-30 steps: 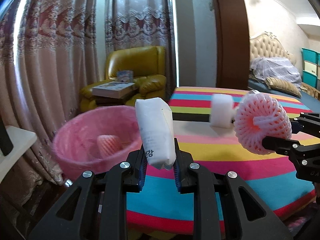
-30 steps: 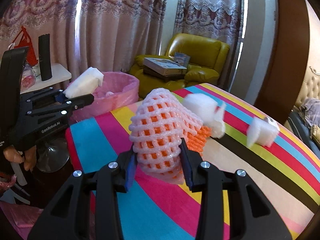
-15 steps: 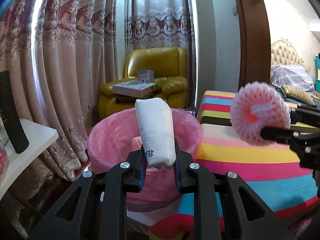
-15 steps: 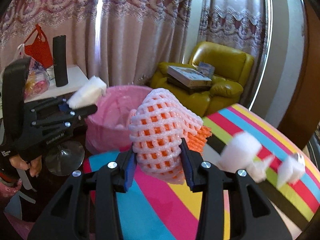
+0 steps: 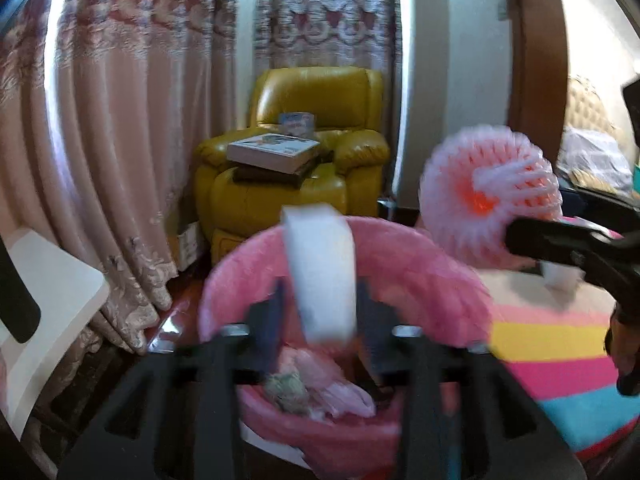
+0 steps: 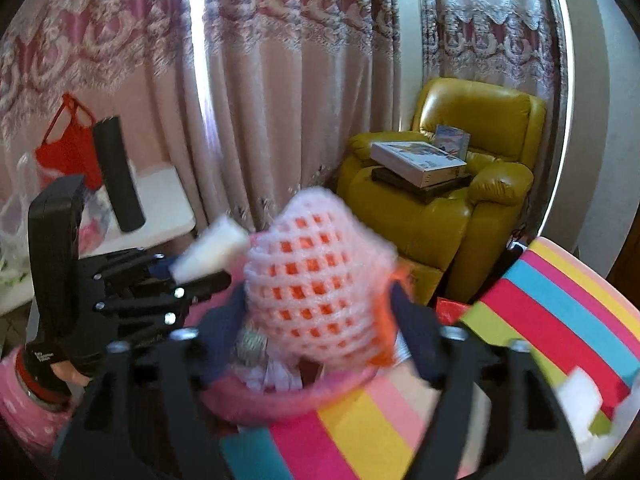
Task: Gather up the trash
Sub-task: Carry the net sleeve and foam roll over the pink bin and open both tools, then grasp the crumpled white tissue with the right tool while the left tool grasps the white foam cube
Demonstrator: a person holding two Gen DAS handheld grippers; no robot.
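Left gripper (image 5: 320, 312) jaws opening, white paper packet (image 5: 320, 276) loose between them where a second ago it was clamped; right gripper (image 6: 320, 308) jaws opening too, pink foam fruit net (image 6: 316, 284) between them, pads off it; both now over the pink-lined round bin (image 5: 432, 264), earlier ahead; crumpled wrappers (image 5: 320, 384) inside; beyond, yellow leather armchair (image 5: 316, 160) bearing boxed books (image 5: 276, 152); rightward, striped bedspread (image 6: 560, 312).

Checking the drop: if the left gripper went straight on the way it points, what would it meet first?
Probably the pink-lined trash bin: the left gripper, opening around the white packet, points down into it, though blur clouds depth.
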